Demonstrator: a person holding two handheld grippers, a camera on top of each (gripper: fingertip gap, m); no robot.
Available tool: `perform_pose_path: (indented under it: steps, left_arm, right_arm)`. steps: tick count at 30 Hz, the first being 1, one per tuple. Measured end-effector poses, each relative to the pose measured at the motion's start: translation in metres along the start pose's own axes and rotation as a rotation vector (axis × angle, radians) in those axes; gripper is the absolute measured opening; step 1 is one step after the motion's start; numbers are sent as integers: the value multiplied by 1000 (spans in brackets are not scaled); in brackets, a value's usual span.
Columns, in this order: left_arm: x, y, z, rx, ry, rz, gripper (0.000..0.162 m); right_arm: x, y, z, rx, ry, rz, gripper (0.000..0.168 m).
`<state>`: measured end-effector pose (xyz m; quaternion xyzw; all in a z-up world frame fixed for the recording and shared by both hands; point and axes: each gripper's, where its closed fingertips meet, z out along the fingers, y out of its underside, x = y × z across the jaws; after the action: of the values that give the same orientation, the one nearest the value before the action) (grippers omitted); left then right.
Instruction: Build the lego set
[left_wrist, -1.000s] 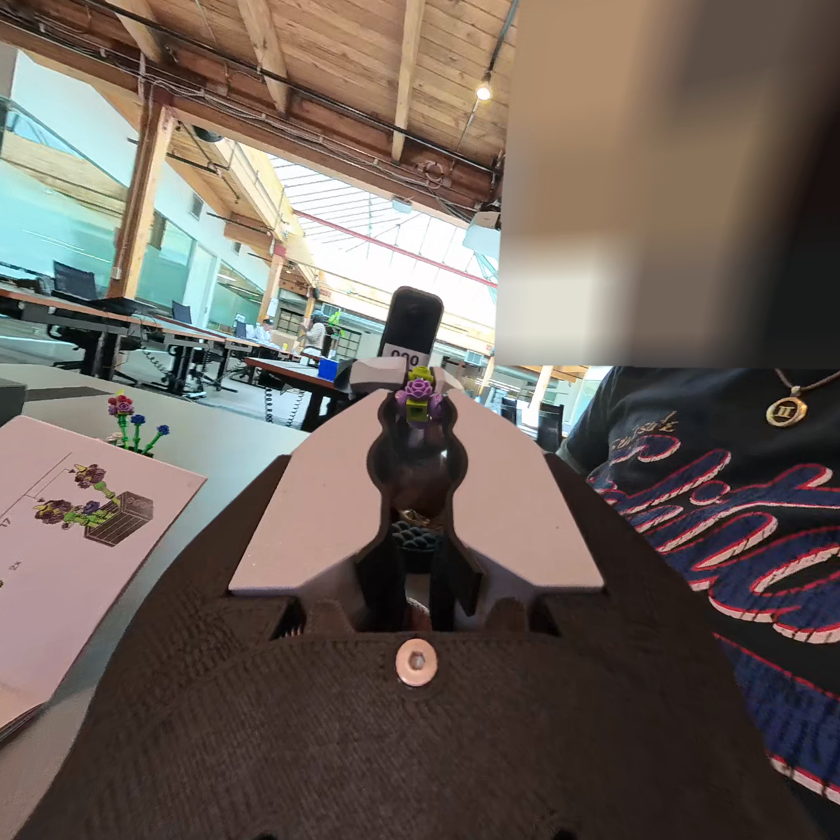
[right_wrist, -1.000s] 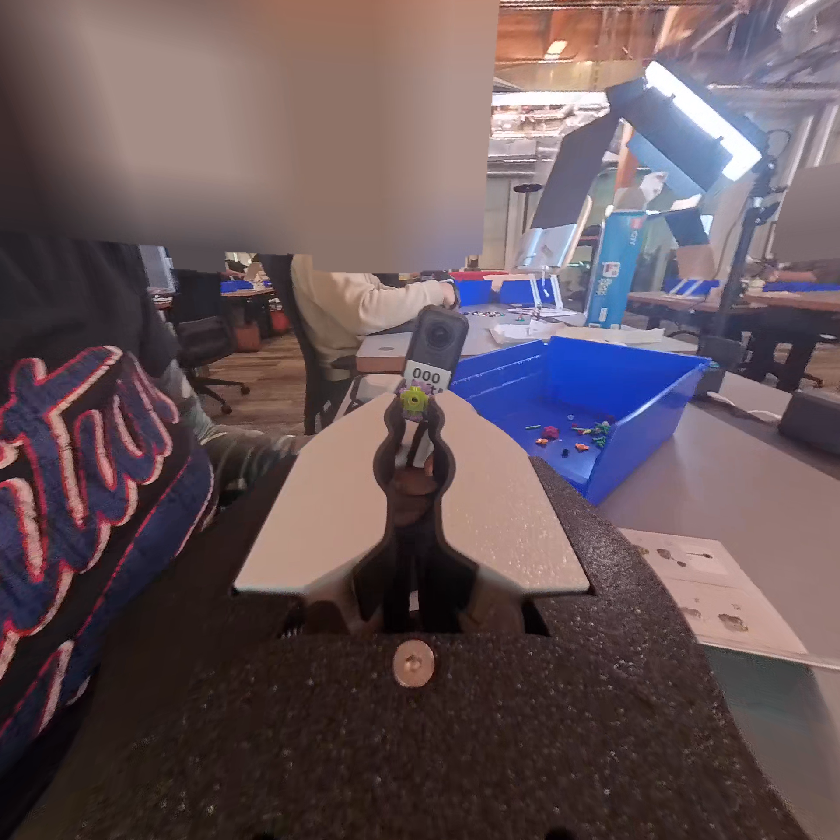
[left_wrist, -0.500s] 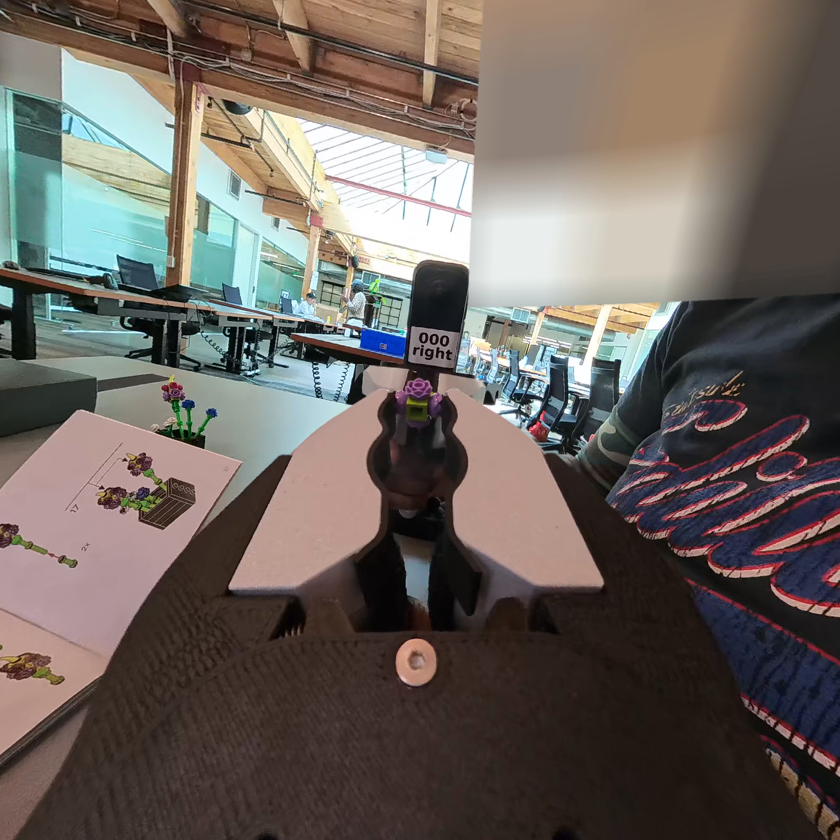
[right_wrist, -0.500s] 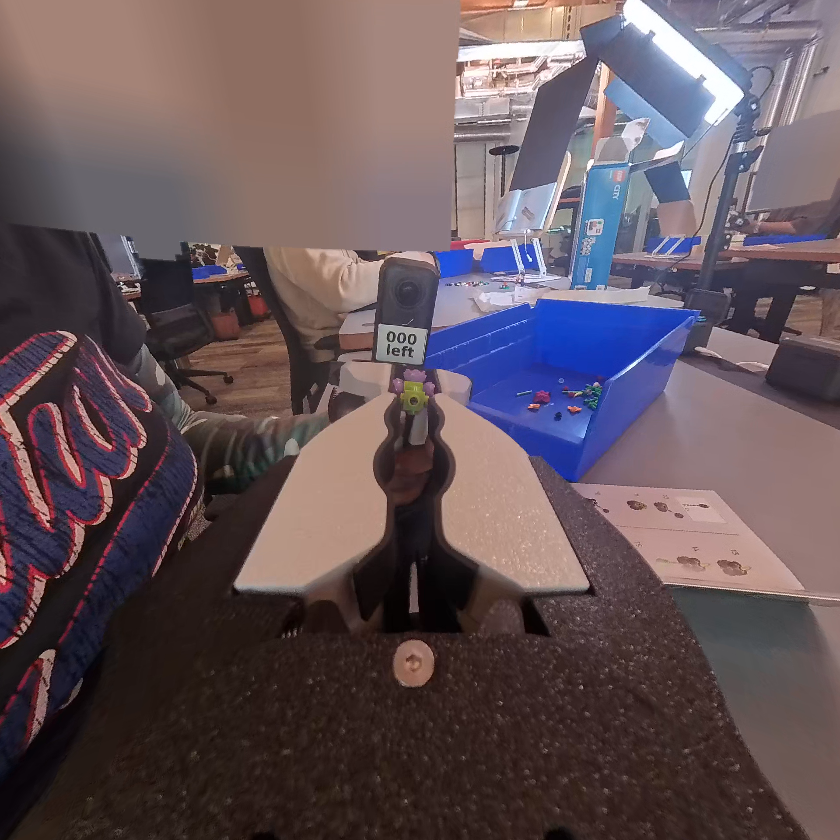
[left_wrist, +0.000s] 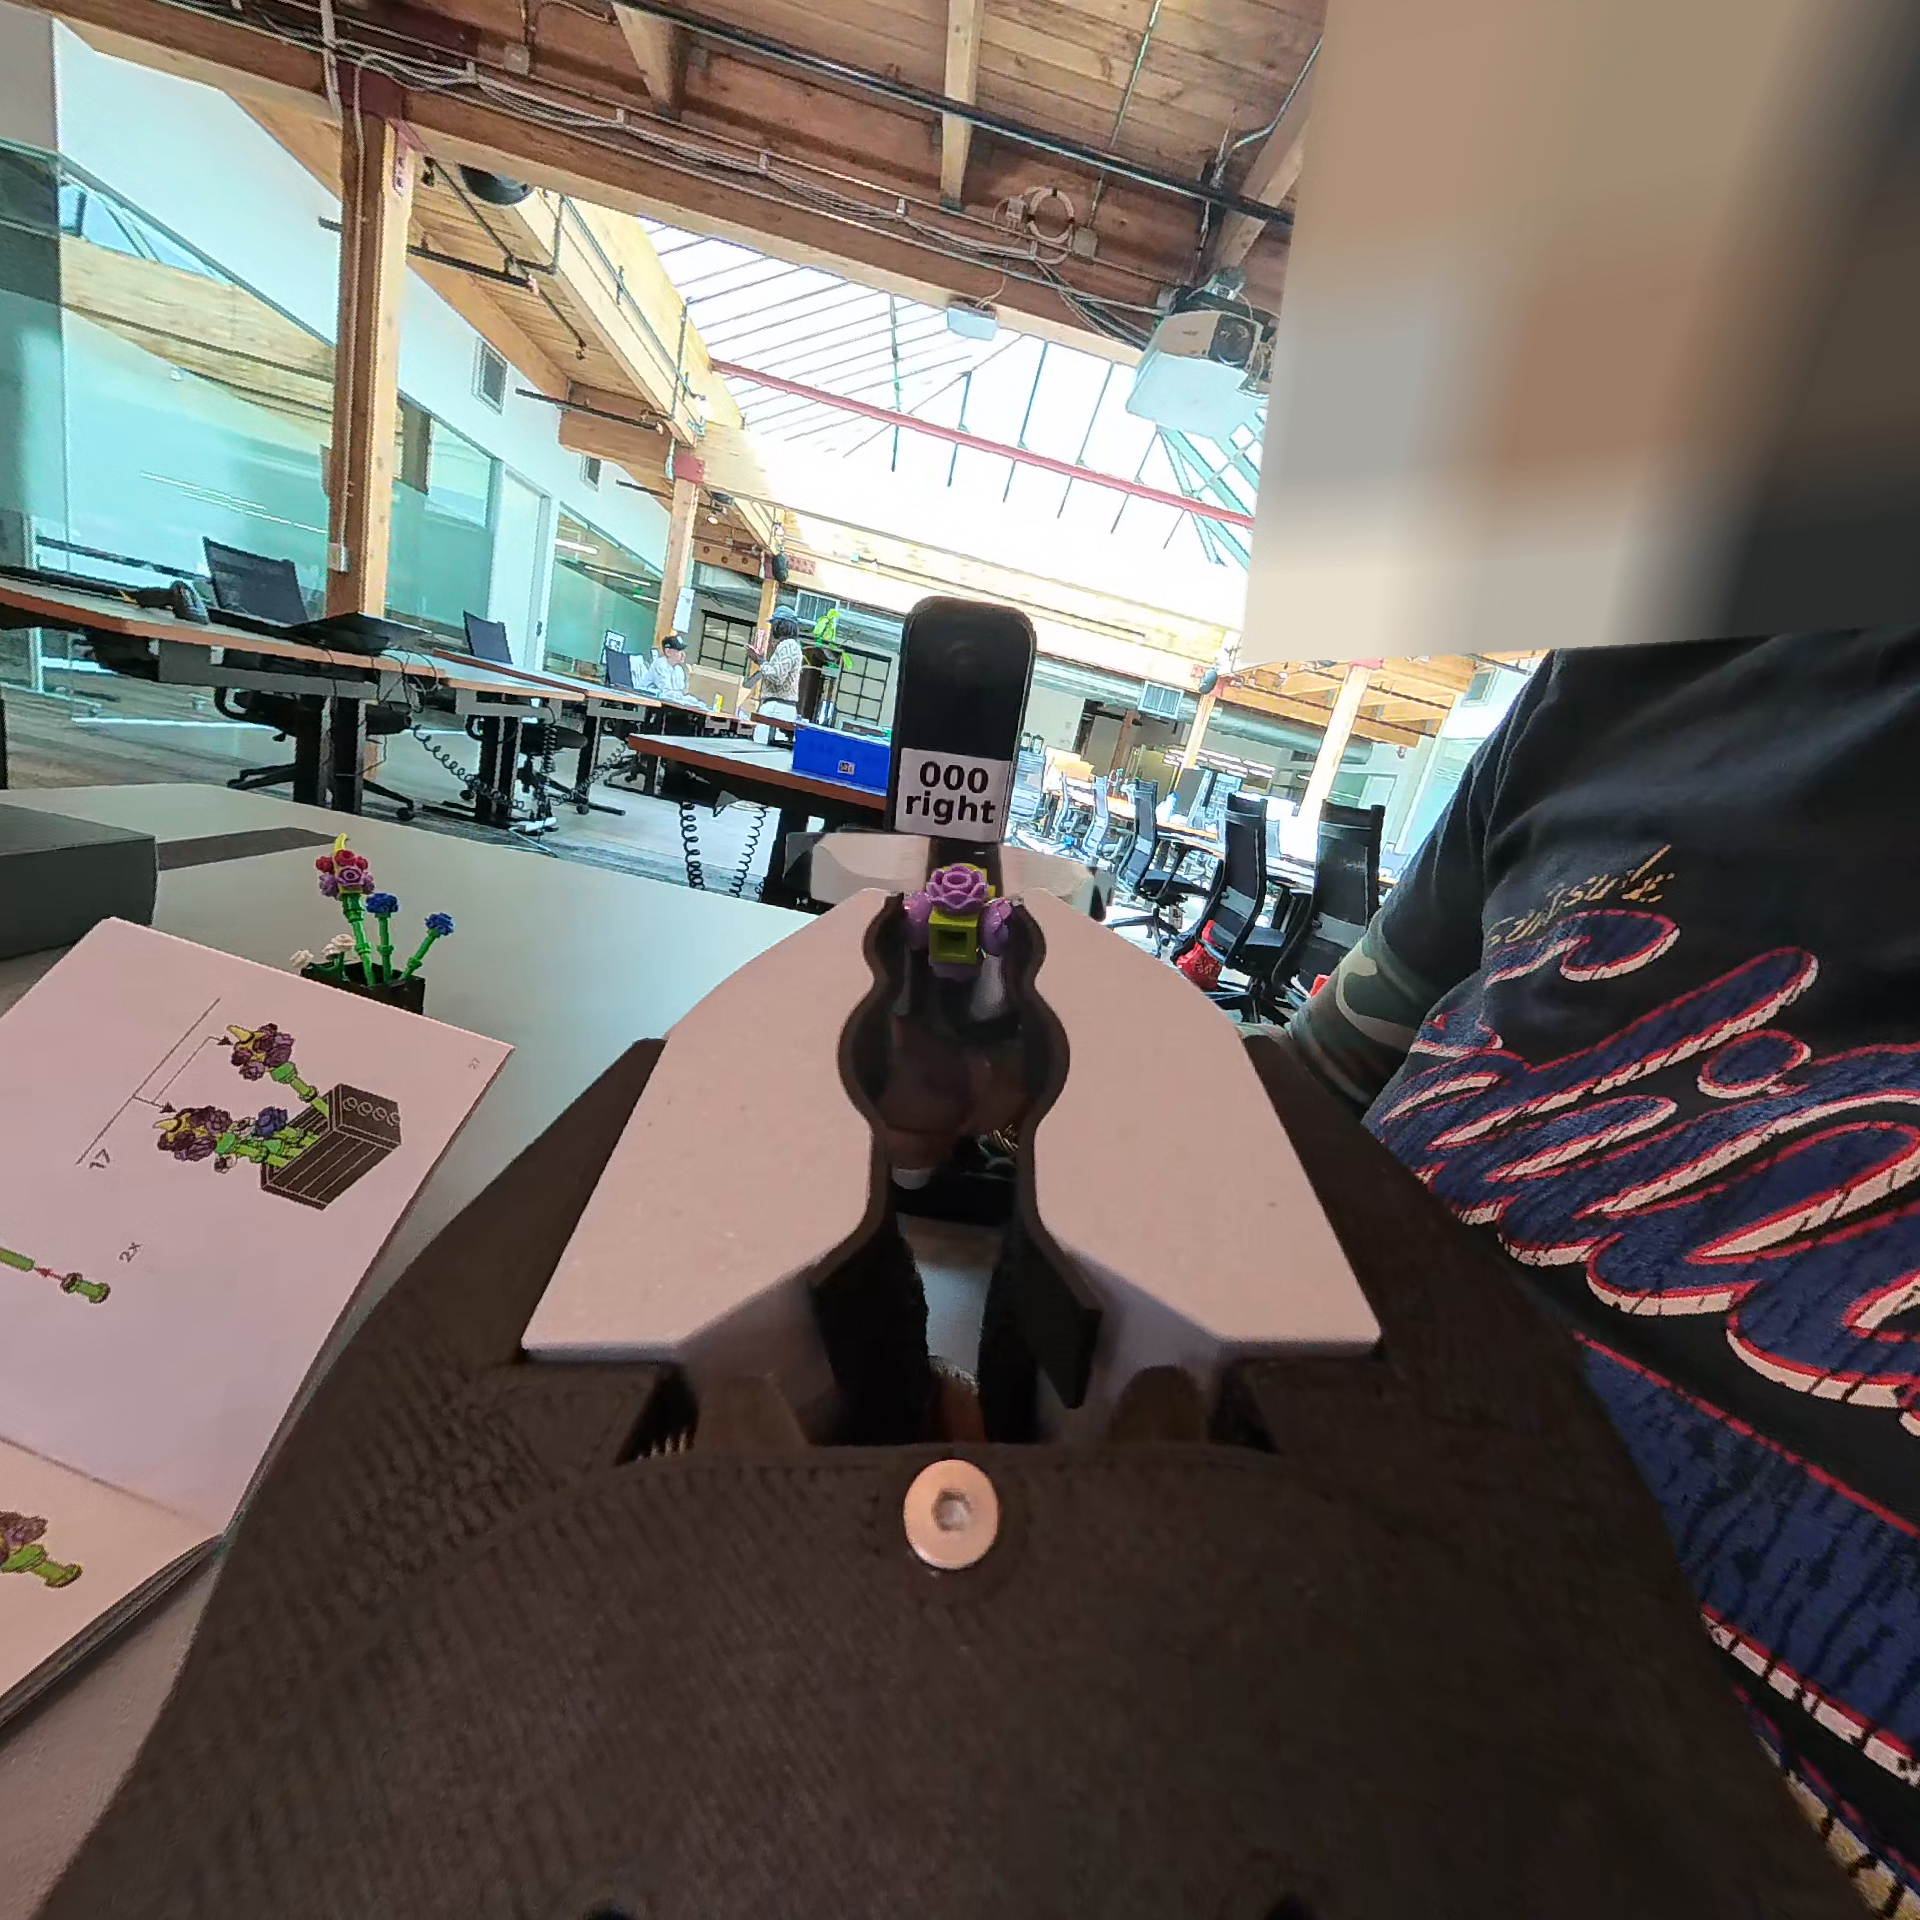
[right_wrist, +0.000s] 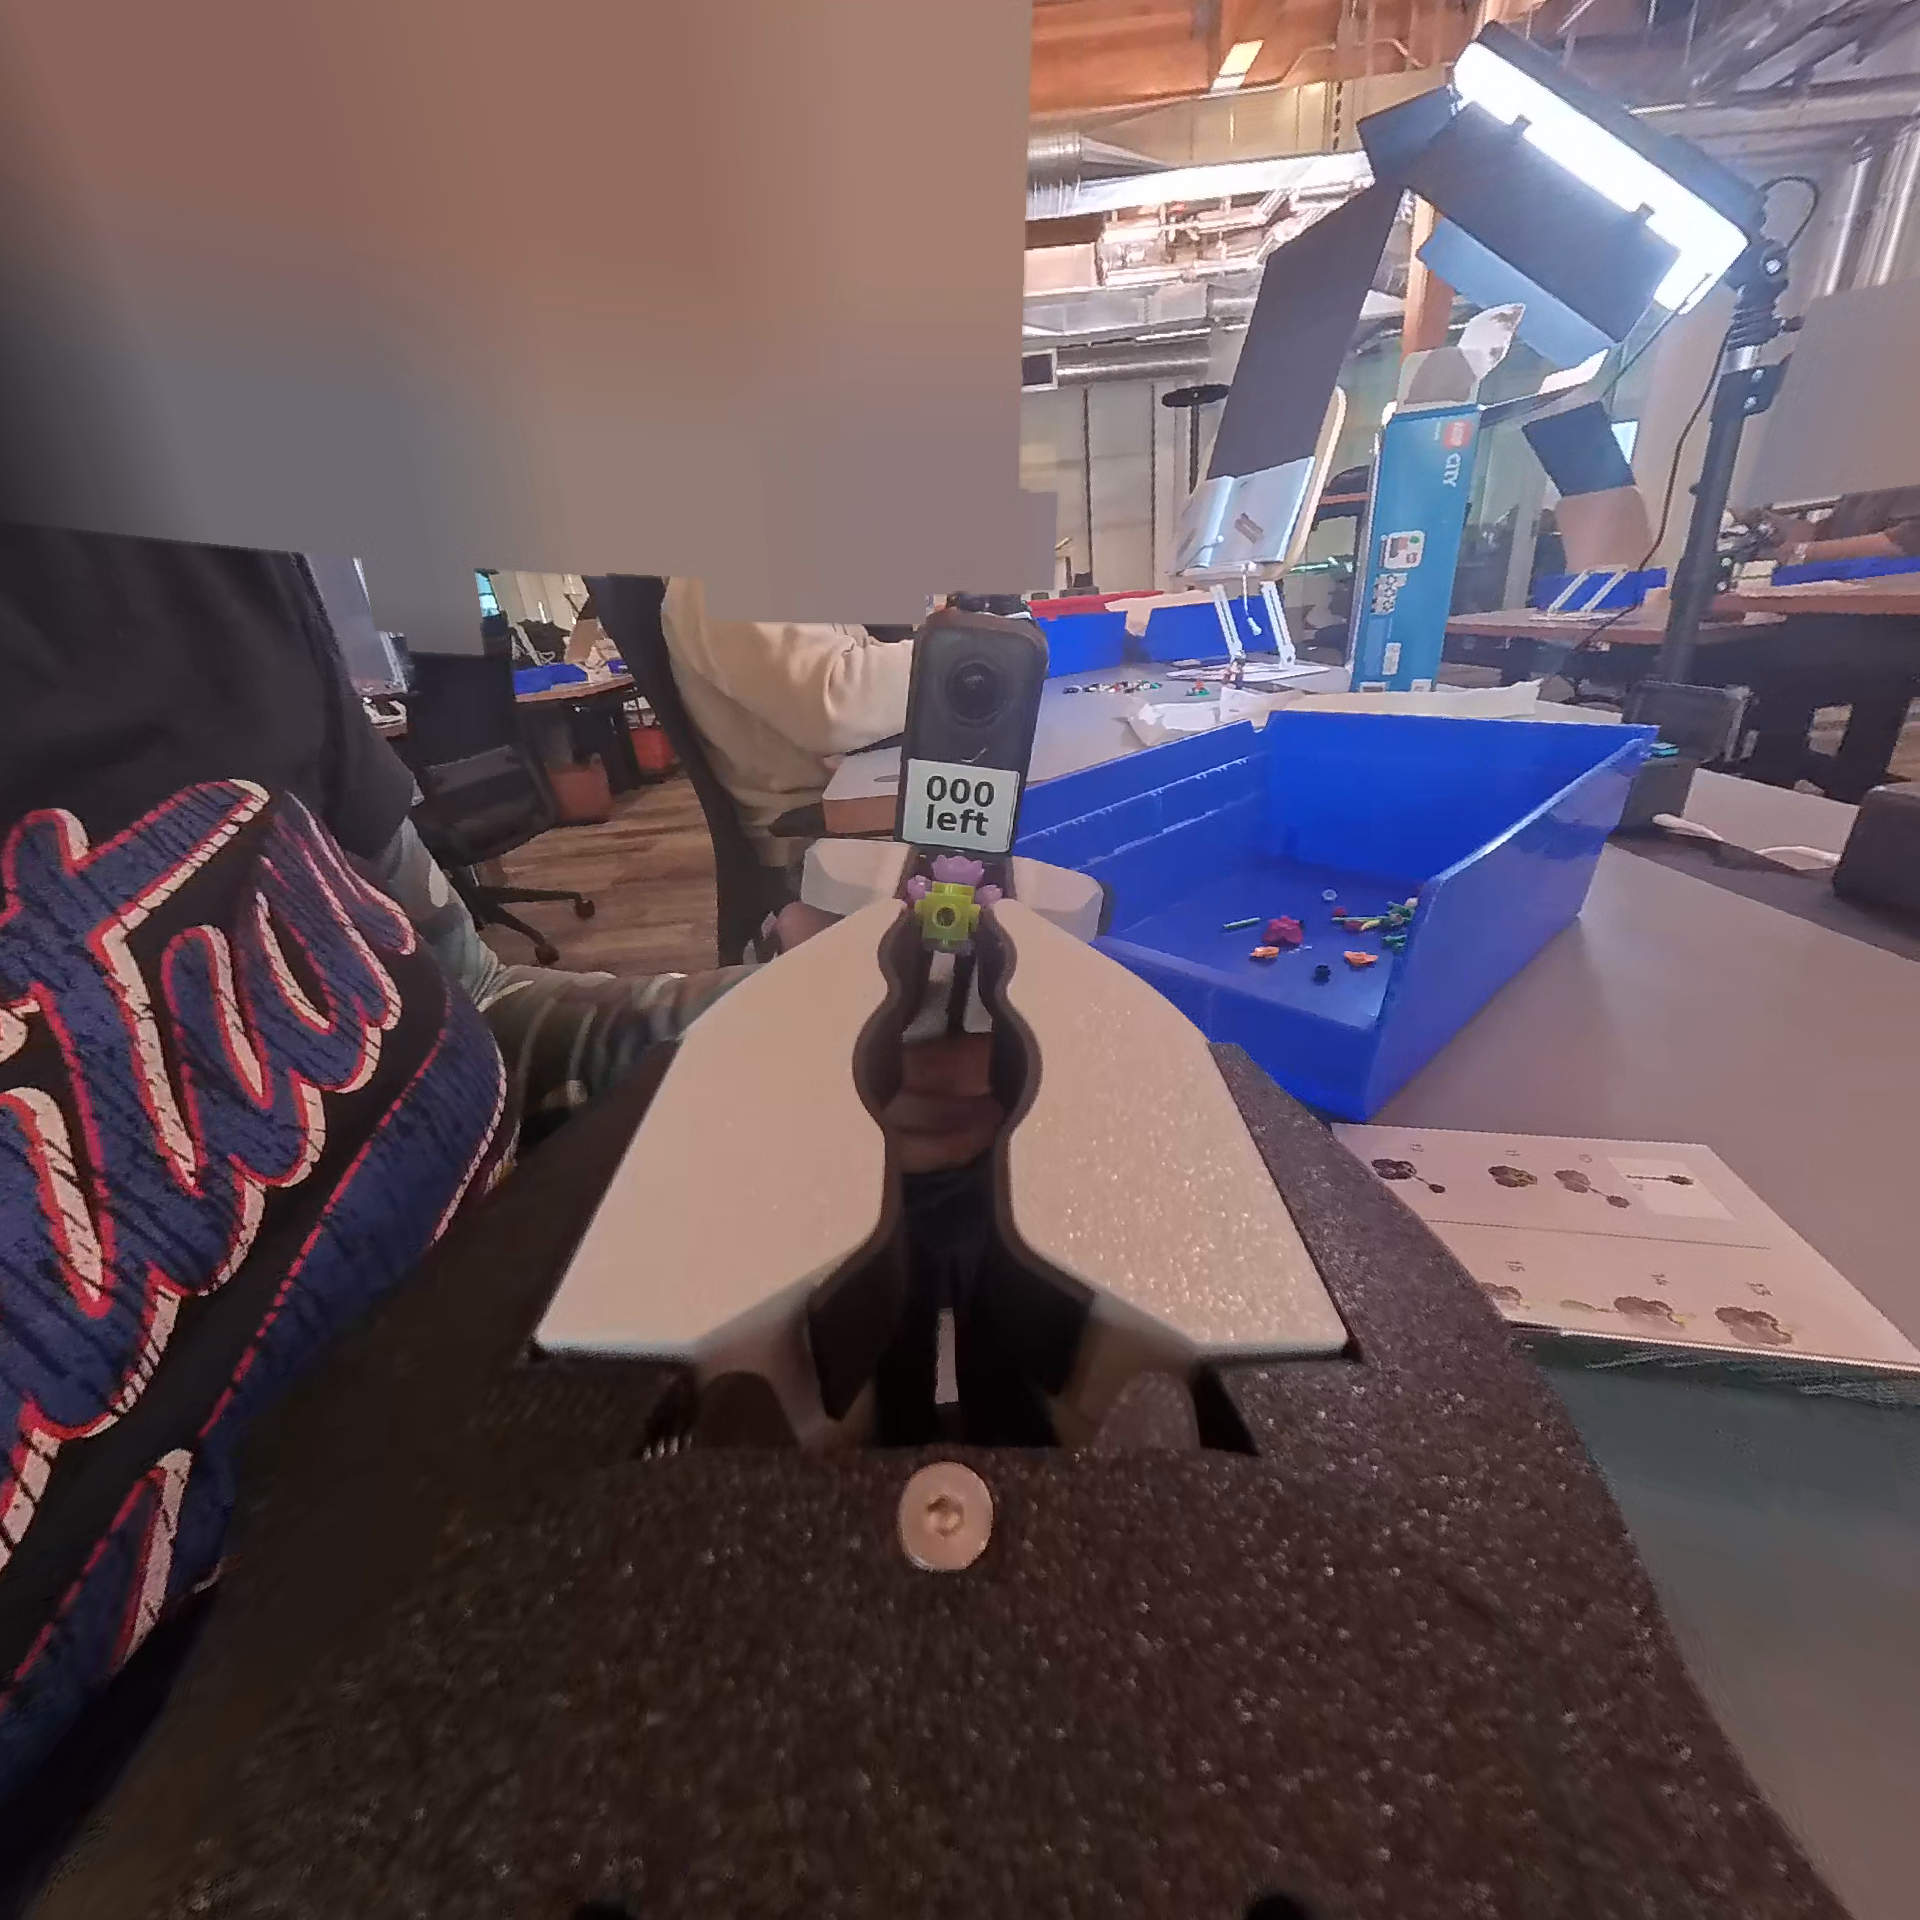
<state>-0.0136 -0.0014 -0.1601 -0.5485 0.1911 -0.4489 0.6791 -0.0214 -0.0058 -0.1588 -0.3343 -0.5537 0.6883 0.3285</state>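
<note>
Left of the small lego flower piece (left_wrist: 954, 920) an open instruction booklet (left_wrist: 208, 1195) is laid on the table (left_wrist: 582, 945), the piece is gripped tip to tip by the left tool (left_wrist: 951, 935) and right tool (right_wrist: 948, 925), and right of it a blue bin (right_wrist: 1351, 894) is seen.

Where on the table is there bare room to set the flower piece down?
Bare grey table between the flower pot model and the left gripper; also right of the blue bin, beyond the instruction booklet. The bin floor is littered.
</note>
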Motion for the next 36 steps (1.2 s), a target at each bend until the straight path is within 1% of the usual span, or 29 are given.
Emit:
perform_pose_path:
  steps: [3, 7, 15, 17, 19, 22, 24, 29, 36]
  left_arm:
    - [0, 0, 0, 4, 1, 2, 19]
    - [1, 1, 0, -3, 3, 2, 19]
    - [1, 3, 1, -16, 22, -49, 19]
    - [1, 3, 2, -11, 36, -88, 19]
    - [4, 2, 1, -2, 85, -195, 19]
    - [10, 1, -1, 16, 189, -405, 19]
    - [11, 2, -1, 9, 223, -475, 19]
    - [11, 5, 1, -9, 234, -496, 19]
    - [14, 10, 3, -46, 250, -495, 19]
  right_arm:
    - [0, 0, 0, 9, -12, 24, 11]
    - [-1, 1, 0, 4, -10, 6, 11]
    - [-1, 4, -2, -68, 13, -153, 11]
    - [-3, -4, -5, -48, 14, -263, 11]
    - [-7, -12, -8, -58, 13, -466, 11]
    - [-12, -6, -9, -198, -33, -790, 12]
    - [-14, -5, -7, -243, -61, -888, 12]
    - [-12, 4, -5, -314, -91, -969, 12]
    - [-14, 6, -3, -302, -119, -937, 12]
